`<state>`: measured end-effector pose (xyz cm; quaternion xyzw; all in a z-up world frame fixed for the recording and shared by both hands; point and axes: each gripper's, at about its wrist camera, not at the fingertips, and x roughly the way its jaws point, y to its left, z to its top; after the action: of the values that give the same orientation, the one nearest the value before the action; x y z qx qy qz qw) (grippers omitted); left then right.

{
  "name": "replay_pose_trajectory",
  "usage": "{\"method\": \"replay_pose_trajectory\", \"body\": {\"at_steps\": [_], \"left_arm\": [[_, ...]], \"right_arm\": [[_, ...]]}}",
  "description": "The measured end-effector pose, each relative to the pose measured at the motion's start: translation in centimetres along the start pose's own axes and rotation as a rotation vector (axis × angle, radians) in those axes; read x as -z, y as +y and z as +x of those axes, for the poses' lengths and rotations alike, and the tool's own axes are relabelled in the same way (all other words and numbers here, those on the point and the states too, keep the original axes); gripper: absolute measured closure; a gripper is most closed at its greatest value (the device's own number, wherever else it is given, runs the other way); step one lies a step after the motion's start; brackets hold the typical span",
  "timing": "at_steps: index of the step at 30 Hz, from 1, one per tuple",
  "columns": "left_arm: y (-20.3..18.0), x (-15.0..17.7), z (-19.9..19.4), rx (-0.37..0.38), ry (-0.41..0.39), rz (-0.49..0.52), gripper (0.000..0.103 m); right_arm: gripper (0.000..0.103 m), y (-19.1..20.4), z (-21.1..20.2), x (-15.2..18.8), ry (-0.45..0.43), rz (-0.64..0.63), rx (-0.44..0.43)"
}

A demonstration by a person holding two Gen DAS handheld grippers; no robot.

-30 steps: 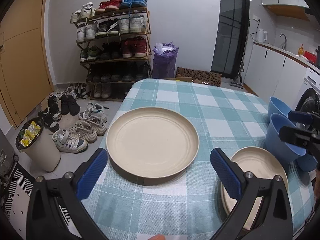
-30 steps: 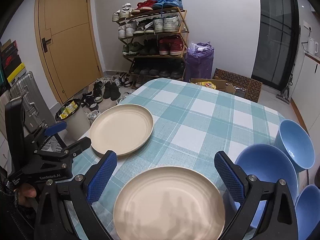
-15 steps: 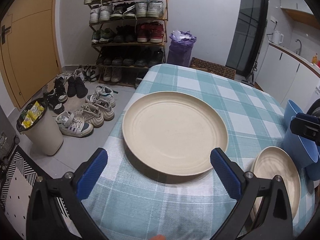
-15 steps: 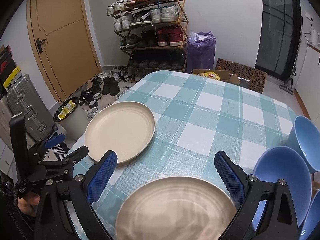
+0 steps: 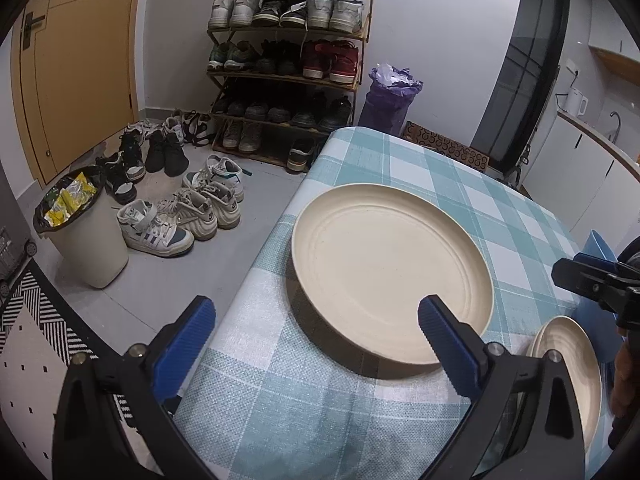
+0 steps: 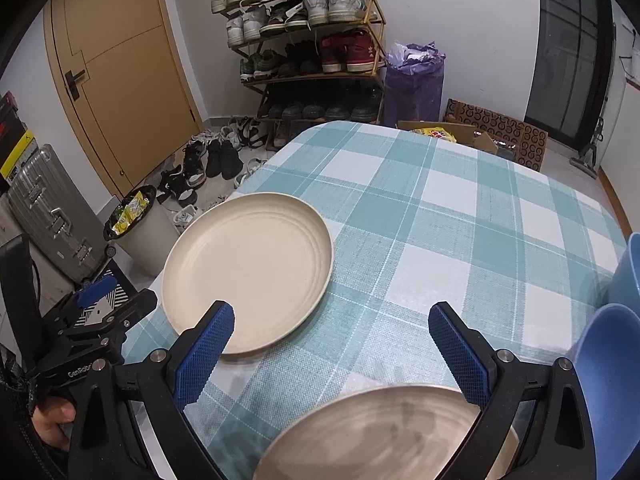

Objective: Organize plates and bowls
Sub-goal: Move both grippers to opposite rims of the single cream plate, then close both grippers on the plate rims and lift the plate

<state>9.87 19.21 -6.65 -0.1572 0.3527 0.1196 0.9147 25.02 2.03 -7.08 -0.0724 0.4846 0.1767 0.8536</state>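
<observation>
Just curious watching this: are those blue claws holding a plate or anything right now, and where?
Nothing is held. The left gripper and right gripper are both open above the table.

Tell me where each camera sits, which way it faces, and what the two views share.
Left wrist: on the left gripper, open, facing the large cream plate at the table's left edge; the right gripper intrudes at right.
Right wrist: on the right gripper, open, above the near plate; the left gripper and a hand show.
Shared: both plates, the checked tablecloth, the shoe rack.

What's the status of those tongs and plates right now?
Left tongs open, right tongs open, both empty. Two cream plates apart on the checked cloth. Nothing in the way.
</observation>
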Motion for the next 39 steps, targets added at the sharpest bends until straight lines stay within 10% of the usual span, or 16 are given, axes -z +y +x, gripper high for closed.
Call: {"method": "replay_pose_trajectory", "body": {"at_steps": [10,20,39], "left_arm": [[1.1,0.4,1.1,0.015,-0.004,-0.046,0.018],[1.3,1.0,2.5,0.037,0.046,-0.061,0.052],[1.0,1.3,2.8,0.101,0.050,-0.049,0.070]], "right_arm": [[0.005,0.9,3.8,-0.9,0.041,0.009,0.007],[0.039,1.4,7.3,-1.0,0.111,-0.003,-0.014],[0.076,1.3,10.5,-1.0,0.160,0.013,-0.013]]}}
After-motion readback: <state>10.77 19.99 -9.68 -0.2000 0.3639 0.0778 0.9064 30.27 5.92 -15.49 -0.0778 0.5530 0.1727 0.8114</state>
